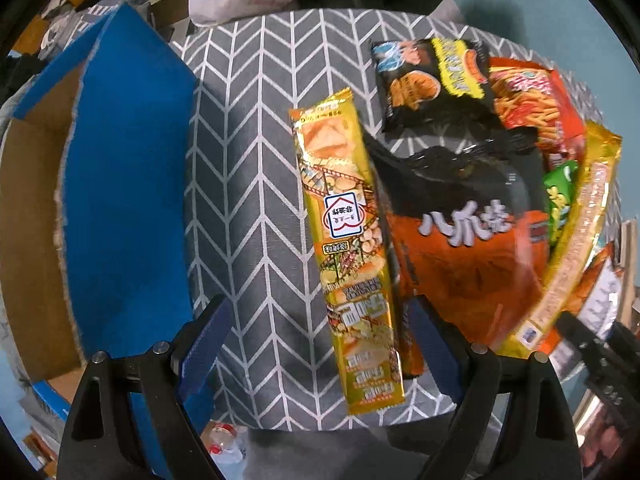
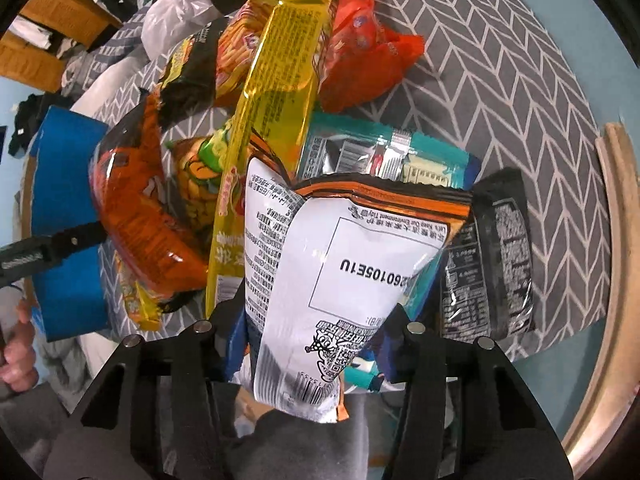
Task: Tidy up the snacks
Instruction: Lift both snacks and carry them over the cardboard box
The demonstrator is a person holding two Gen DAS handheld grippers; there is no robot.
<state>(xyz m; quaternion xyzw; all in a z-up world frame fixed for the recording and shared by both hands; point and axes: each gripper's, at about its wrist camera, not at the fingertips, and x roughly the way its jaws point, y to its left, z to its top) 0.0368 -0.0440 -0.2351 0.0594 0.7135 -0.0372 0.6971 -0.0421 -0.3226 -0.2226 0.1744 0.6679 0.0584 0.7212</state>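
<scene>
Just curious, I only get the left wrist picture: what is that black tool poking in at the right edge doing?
Observer: It is the right gripper, shut on a white plastic snack bag with orange trim.
Visitor: Anything behind that bag that I miss?
Observer: Yes, a flat teal foil packet lies just beyond it on the grey chevron cloth.
Visitor: And to its right?
Observer: A black crinkly packet printed with white text.
</scene>
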